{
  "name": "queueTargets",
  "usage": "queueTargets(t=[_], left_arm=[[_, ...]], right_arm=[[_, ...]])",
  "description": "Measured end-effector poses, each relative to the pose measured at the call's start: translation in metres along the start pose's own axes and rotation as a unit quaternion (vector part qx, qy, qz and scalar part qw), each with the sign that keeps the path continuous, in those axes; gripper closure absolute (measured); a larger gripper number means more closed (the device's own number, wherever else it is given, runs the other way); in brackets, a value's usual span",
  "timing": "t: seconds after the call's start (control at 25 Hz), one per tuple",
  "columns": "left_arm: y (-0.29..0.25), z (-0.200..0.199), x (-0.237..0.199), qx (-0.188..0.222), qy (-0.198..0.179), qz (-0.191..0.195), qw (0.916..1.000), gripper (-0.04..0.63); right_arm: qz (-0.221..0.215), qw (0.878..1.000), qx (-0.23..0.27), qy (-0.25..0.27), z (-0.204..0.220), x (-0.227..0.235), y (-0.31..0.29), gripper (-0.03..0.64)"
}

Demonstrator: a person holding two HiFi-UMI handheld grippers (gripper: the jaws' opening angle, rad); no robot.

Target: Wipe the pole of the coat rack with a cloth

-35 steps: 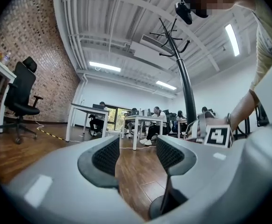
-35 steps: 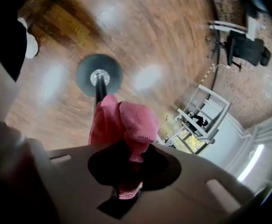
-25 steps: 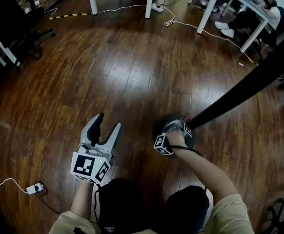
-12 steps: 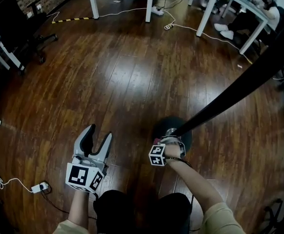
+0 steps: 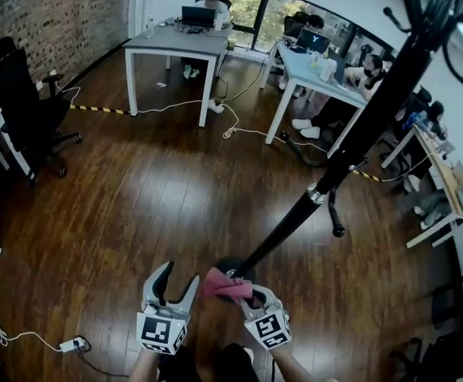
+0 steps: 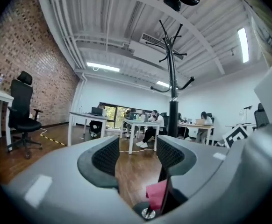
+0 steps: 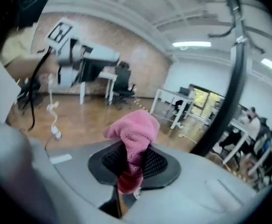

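The black coat rack pole (image 5: pixel 351 138) rises from its round base (image 5: pixel 230 267) on the wood floor, leaning up to the right in the head view, with hooks at the top. My right gripper (image 5: pixel 243 291) is shut on a pink cloth (image 5: pixel 222 283), which bunches out of the jaws just beside the foot of the pole. In the right gripper view the cloth (image 7: pixel 133 134) is pinched between the pads and the pole (image 7: pixel 229 92) stands to the right. My left gripper (image 5: pixel 176 281) is open and empty, left of the base. Its own view shows the pole (image 6: pixel 172 92) and the cloth (image 6: pixel 157 195).
White desks (image 5: pixel 172 50) with seated people stand at the back and right. A black office chair (image 5: pixel 21 102) is at the left by the brick wall. A power strip with cable (image 5: pixel 68 344) lies on the floor at lower left. A hook (image 5: pixel 335 217) sticks out low on the pole.
The head view has lifted, so the whole rack and room show. Both grippers sit lower in the picture. The pink cloth now shows in the right gripper beside the pole's foot.
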State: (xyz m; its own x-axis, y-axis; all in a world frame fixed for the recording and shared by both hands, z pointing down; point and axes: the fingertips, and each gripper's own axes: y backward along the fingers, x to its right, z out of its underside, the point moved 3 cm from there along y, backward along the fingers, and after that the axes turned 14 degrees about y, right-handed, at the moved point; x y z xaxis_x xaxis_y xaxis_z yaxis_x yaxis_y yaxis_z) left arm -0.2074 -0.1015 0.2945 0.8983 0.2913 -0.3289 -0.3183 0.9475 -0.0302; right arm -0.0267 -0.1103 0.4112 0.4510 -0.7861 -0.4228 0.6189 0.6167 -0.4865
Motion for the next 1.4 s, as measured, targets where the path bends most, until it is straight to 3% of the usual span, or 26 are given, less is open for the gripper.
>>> queueTargets(t=[0.08,0.16,0.32,0.56,0.76,1.0,1.28,1.4], left_arm=[[0.014,-0.046,0.039,-0.005,0.006,0.014,0.9999,0.351],[0.022,-0.096,0.067,-0.007,0.007,0.022,0.9997,0.351],[0.03,-0.19,0.112,0.006,-0.017,0.052,0.9985,0.351],[0.031,-0.299,0.177,0.051,-0.048,0.071,0.995,0.353],[0.03,-0.326,0.208,0.07,-0.056,0.081,0.9927,0.353],[0.014,-0.318,0.222,0.078,-0.062,0.074,0.9924,0.354],[0.004,-0.334,0.219,0.096,-0.077,0.056,0.9908,0.36],[0.0,-0.336,0.218,0.093,-0.074,0.052,0.9916,0.36]], right_arm=[[0.071,0.992,0.037,-0.1,-0.05,0.026,0.079,0.565],[0.125,0.979,0.066,-0.149,-0.099,0.052,0.141,0.565],[0.192,0.968,0.119,-0.107,-0.203,0.102,0.224,0.561],[0.284,0.931,0.198,-0.114,-0.303,0.169,0.316,0.561],[0.312,0.919,0.212,-0.119,-0.321,0.197,0.349,0.561],[0.323,0.916,0.208,-0.116,-0.309,0.217,0.367,0.562],[0.338,0.903,0.235,-0.121,-0.313,0.235,0.355,0.562],[0.336,0.904,0.237,-0.117,-0.316,0.242,0.353,0.562]])
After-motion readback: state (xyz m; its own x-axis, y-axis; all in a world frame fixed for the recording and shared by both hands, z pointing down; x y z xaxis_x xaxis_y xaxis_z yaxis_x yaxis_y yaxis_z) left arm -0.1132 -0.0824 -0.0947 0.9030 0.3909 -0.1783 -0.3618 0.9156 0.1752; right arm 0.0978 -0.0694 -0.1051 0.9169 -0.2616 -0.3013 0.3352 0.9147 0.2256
